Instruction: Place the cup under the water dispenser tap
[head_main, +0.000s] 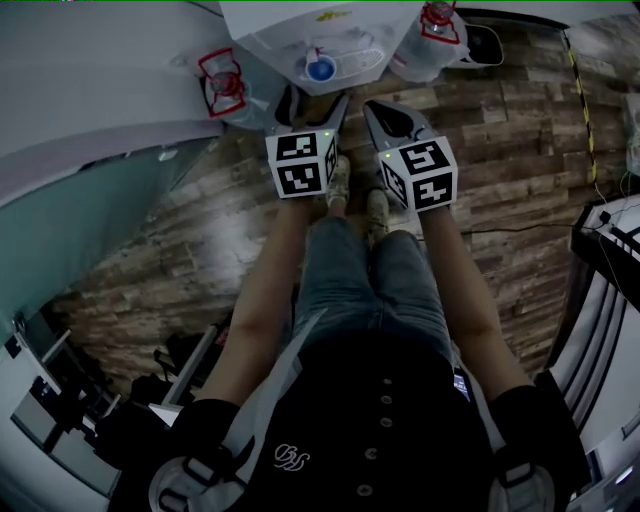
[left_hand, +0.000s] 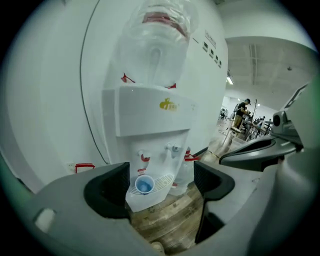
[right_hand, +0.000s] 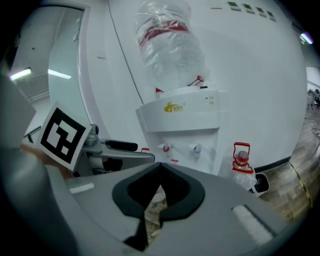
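A small blue cup (head_main: 320, 68) stands on the drip tray of the white water dispenser (head_main: 300, 25). In the left gripper view the cup (left_hand: 144, 185) sits below the red tap (left_hand: 144, 157), left of the second tap (left_hand: 172, 148). My left gripper (left_hand: 161, 182) is open and empty, a short way back from the cup, which shows between its jaws. In the head view the left gripper (head_main: 312, 105) points at the tray. My right gripper (head_main: 375, 108) hangs beside it, shut on nothing (right_hand: 159, 190). The cup is hidden in the right gripper view.
Small water bottles with red handles stand on the wooden floor at either side of the dispenser (head_main: 222, 82) (head_main: 437, 25). A black tray (head_main: 483, 45) lies at the right by the curved white wall. A large inverted bottle (left_hand: 160, 40) tops the dispenser. Cables run along the floor at the right (head_main: 585, 110).
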